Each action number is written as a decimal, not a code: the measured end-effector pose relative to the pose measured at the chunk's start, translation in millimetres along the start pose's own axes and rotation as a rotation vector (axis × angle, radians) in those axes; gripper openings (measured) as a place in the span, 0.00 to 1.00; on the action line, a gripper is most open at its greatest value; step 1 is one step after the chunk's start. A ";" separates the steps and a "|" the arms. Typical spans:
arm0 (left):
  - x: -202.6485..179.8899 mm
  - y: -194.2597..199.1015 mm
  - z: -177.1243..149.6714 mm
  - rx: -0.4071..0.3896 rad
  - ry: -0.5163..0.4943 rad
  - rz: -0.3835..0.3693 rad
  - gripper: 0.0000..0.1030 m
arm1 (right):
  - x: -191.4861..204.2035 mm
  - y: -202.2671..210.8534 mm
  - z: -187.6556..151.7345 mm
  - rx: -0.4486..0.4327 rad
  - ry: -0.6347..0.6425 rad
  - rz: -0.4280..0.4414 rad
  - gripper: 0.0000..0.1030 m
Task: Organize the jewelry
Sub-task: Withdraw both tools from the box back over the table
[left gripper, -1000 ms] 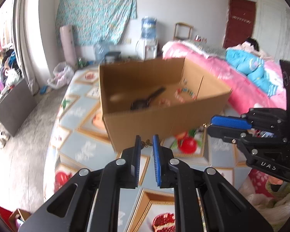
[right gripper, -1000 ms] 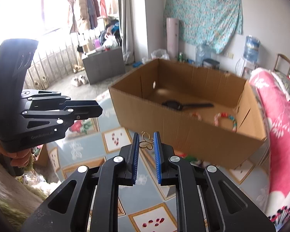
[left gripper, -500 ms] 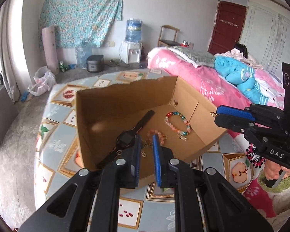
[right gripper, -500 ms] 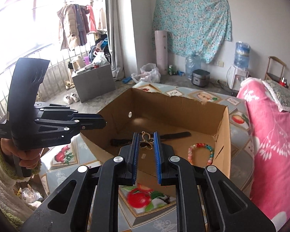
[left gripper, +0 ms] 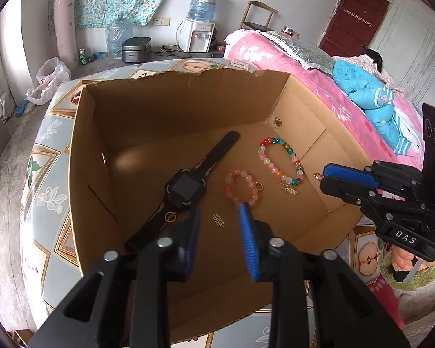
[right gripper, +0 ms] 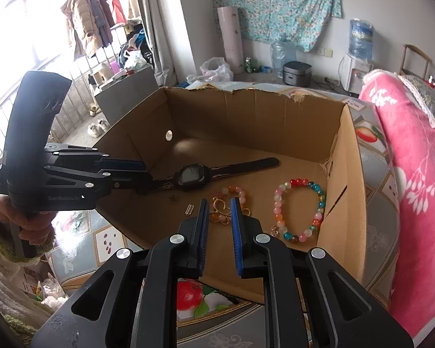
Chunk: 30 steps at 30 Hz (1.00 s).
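Observation:
An open cardboard box (left gripper: 84, 150) holds a black watch (left gripper: 185, 185), a pink bead bracelet (left gripper: 240, 188), a multicoloured bead bracelet (left gripper: 278, 162) and a small gold charm (left gripper: 218, 220). My left gripper (left gripper: 219, 217) is open over the box, with the charm lying between its fingers on the box floor. My right gripper (right gripper: 219, 206) is shut on a gold butterfly ornament (right gripper: 219, 208) above the box's front part; it also shows in the left wrist view (left gripper: 324, 175) at the box's right wall. The bracelets (right gripper: 298, 208) and watch (right gripper: 191, 174) show in the right wrist view.
The box stands on a table with a fruit-patterned cloth (left gripper: 43, 150). A pink bed (left gripper: 304, 66) lies to the right. A water dispenser (left gripper: 197, 32) and rice cooker (left gripper: 136, 49) stand by the far wall.
Both grippers have moved forward over the box. My left gripper has opened and the small gold charm now lies on the box floor. My right gripper stays shut on the ornament.

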<state>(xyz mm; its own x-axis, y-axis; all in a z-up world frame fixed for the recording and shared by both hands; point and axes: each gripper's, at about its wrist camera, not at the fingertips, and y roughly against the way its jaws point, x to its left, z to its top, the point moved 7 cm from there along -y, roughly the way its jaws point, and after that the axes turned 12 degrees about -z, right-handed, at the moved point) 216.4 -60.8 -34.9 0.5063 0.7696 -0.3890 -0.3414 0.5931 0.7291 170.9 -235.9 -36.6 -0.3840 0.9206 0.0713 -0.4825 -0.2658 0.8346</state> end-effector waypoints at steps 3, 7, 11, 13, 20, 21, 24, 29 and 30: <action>1.7 6.3 2.6 -0.021 0.006 -0.006 0.29 | -8.8 3.6 1.8 -0.006 -0.038 0.002 0.14; 1.5 24.9 8.3 -0.088 0.020 -0.026 0.30 | -22.4 13.6 0.9 -0.021 -0.106 0.024 0.14; 5.9 51.2 12.5 -0.168 0.046 -0.030 0.33 | -35.6 25.5 2.2 -0.048 -0.162 0.024 0.14; 10.1 65.6 13.1 -0.210 0.060 -0.012 0.41 | -42.3 30.7 4.0 -0.068 -0.184 0.006 0.16; 42.6 82.1 -3.0 -0.244 0.232 0.020 0.72 | -87.0 51.8 1.1 -0.131 -0.355 -0.075 0.52; 47.1 78.1 -7.0 -0.233 0.275 -0.002 0.72 | -93.3 49.0 -2.1 -0.120 -0.386 -0.076 0.54; 57.6 66.5 -18.5 -0.202 0.383 -0.083 0.73 | -105.5 37.9 -13.7 -0.052 -0.454 -0.049 0.54; 53.4 51.4 -29.9 -0.172 0.453 -0.173 0.75 | -97.8 8.1 -32.0 0.089 -0.497 0.022 0.54; 51.3 51.0 -30.0 -0.168 0.443 -0.165 0.76 | -93.5 3.8 -33.6 0.107 -0.492 0.036 0.54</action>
<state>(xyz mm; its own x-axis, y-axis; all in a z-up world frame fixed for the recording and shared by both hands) 201.2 16.0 -34.6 0.1923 0.6672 -0.7197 -0.4262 0.7174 0.5511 178.5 -332.6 -58.4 0.0300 0.9439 0.3289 -0.3822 -0.2932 0.8763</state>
